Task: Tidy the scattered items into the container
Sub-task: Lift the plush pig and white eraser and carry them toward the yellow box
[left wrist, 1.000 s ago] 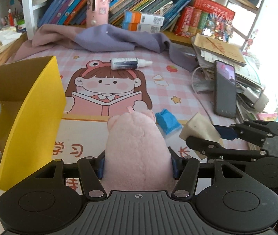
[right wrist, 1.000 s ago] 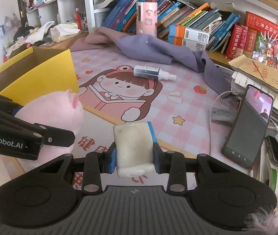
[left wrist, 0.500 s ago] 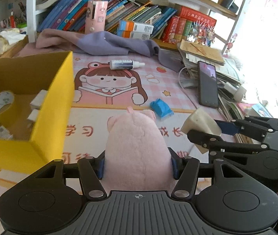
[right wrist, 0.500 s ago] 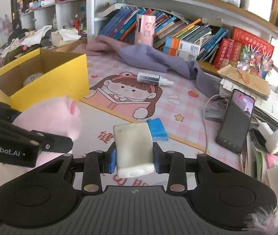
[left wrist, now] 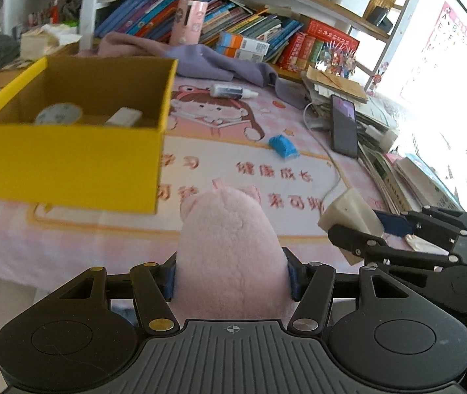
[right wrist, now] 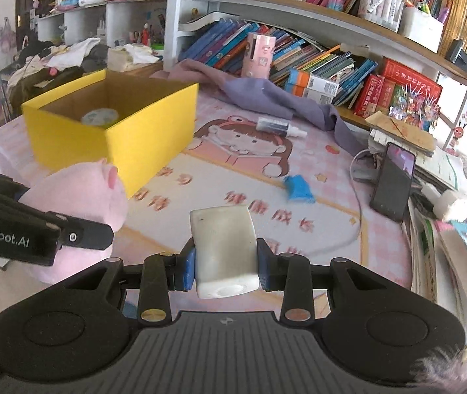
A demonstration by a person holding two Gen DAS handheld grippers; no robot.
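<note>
My left gripper (left wrist: 232, 277) is shut on a pink plush pig (left wrist: 230, 249), held above the near edge of the table; the same pig (right wrist: 82, 203) shows at the left of the right wrist view. My right gripper (right wrist: 226, 266) is shut on a white block (right wrist: 223, 246), which also appears as the white block (left wrist: 348, 213) beside the pig. The yellow cardboard box (left wrist: 69, 161) stands open ahead and to the left, with a tape roll (left wrist: 57, 115) and a small white box (left wrist: 123, 116) inside. On the pink mat lie a blue packet (left wrist: 283, 146) and a small spray bottle (left wrist: 230, 91).
A phone (left wrist: 343, 124) leans on stacked papers at the right, with a white cable (left wrist: 332, 164) on the mat. Purple cloth (left wrist: 207, 62) lies at the back under shelves of books. A pink carton (left wrist: 189, 23) stands behind it.
Both grippers have pulled back toward the table's near edge with their loads. The yellow box now shows in full, ahead and left, and the mat's items look smaller and farther.
</note>
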